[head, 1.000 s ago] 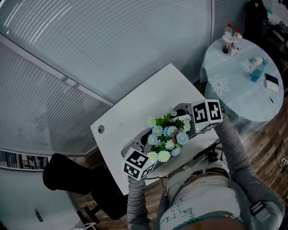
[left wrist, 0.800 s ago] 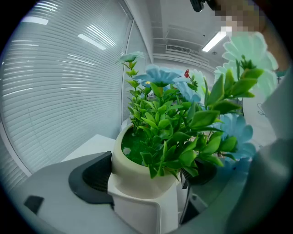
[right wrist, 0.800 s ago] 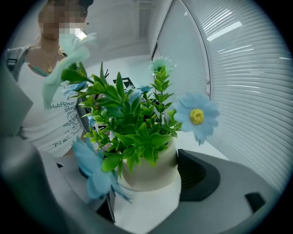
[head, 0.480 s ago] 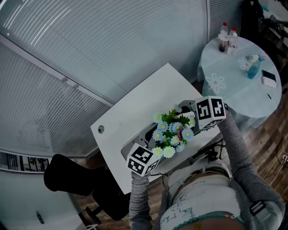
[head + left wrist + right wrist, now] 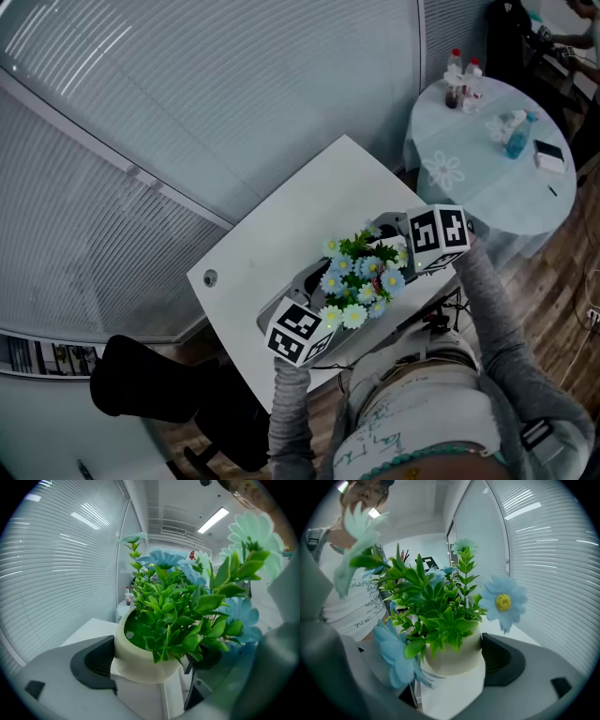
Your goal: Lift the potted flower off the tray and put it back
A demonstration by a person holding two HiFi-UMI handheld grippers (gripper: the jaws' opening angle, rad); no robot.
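The left gripper (image 5: 151, 663) is closed to the width of the cream pot (image 5: 133, 657). Its dark pad on one side touches the pot wall, while leaves largely screen the other jaw. The right gripper (image 5: 447, 670) clamps the same pot from the opposite side, with one pad against the wall and the other behind a blue bloom. Gripping low on the pot, under the foliage, probably spares the stems, and having two grips likely stops the round body from swivelling or tipping. The potted flower (image 5: 361, 279) therefore sits upright between the two grippers, its blossoms spreading above and around both sets of jaws. Below the grippers, the grey tray (image 5: 292, 281) peeks out on the left gripper's side, resting on the white table (image 5: 309, 211). The pot seems to hang clear of the tray, though the foliage hides the gap.
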